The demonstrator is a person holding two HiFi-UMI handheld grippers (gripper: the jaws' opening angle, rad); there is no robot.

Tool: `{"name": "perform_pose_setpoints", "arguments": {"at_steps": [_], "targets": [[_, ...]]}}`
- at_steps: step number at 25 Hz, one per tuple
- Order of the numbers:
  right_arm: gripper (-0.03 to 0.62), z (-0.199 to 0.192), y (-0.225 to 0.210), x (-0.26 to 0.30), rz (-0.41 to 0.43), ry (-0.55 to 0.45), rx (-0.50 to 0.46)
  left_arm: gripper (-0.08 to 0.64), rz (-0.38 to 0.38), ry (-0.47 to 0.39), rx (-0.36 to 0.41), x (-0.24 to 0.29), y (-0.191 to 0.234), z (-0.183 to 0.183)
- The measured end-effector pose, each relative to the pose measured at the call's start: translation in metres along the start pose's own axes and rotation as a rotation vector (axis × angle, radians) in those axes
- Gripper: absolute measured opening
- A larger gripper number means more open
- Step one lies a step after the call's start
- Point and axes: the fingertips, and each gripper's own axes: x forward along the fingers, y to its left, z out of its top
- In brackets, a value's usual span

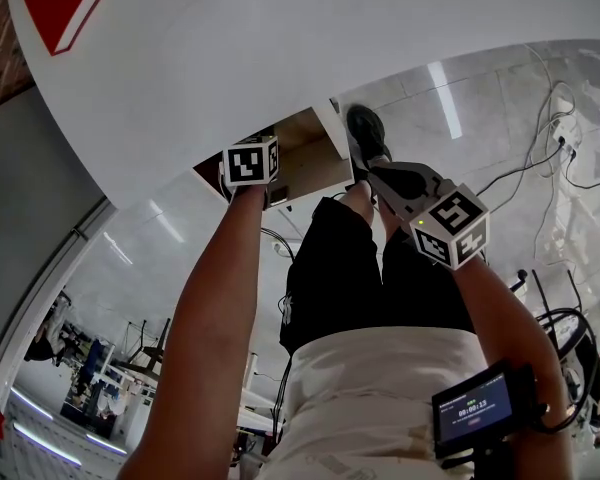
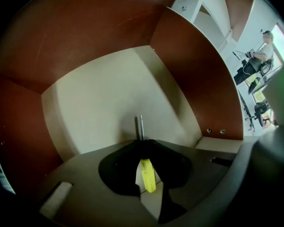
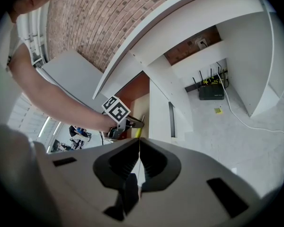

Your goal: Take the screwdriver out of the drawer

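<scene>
Left gripper view, near to far:
- Lower centre: left gripper (image 2: pixel 140 143), jaws closed on the screwdriver (image 2: pixel 147 175). The yellow handle sits between the pads.
- The bare metal shaft (image 2: pixel 140 126) sticks out past the jaw tips toward frame centre.
- Beyond it is the drawer (image 2: pixel 199 84), with a pale floor mid-frame and red-brown walls at left, top and right. Cannot tell whether the shaft's end touches the floor.

Right gripper view, near to far:
- Lower centre: right gripper (image 3: pixel 138 148), jaws together, nothing between them.
- Left of centre, further off: the left gripper's marker cube (image 3: pixel 116 109) at the open drawer, with a sliver of yellow just below and right of it.
- Upper right: black box with aerials (image 3: pixel 211 92) on the floor. Upper left: brick wall (image 3: pixel 99 18).

Head view, near to far:
- Lower right: small screen (image 1: pixel 477 413) on the right forearm.
- Both forearms reach up to mid-frame. The left gripper is down in the drawer at centre and the right gripper is just right of it, outside.
- The white tabletop (image 1: pixel 280 48) fills the upper frame.
</scene>
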Motion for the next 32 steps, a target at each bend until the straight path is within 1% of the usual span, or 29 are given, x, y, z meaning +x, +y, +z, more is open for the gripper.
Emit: {"name": "perform_pose_setpoints", "arguments": {"at_steps": [4, 10, 17, 26, 32], "targets": [[0.006, 0.002, 0.002, 0.001, 0.006, 0.003, -0.006, 0.057, -0.011, -0.001, 0.027, -0.005, -0.005, -0.002], [0.006, 0.011, 0.008, 0.004, 0.023, 0.000, -0.027, 0.055, -0.017, -0.030, 0.113, -0.016, -0.020, -0.002], [0.006, 0.016, 0.014, 0.002, 0.038, 0.007, -0.052, 0.052, -0.007, -0.061, 0.182, -0.030, -0.032, 0.001], [0.006, 0.018, 0.025, 0.001, 0.051, 0.025, -0.078, 0.051, 0.001, -0.113, 0.197, -0.053, -0.032, 0.003], [0.006, 0.026, 0.033, 0.002, 0.059, 0.030, -0.096, 0.052, 0.007, -0.135, 0.196, -0.072, -0.029, 0.002]]}}
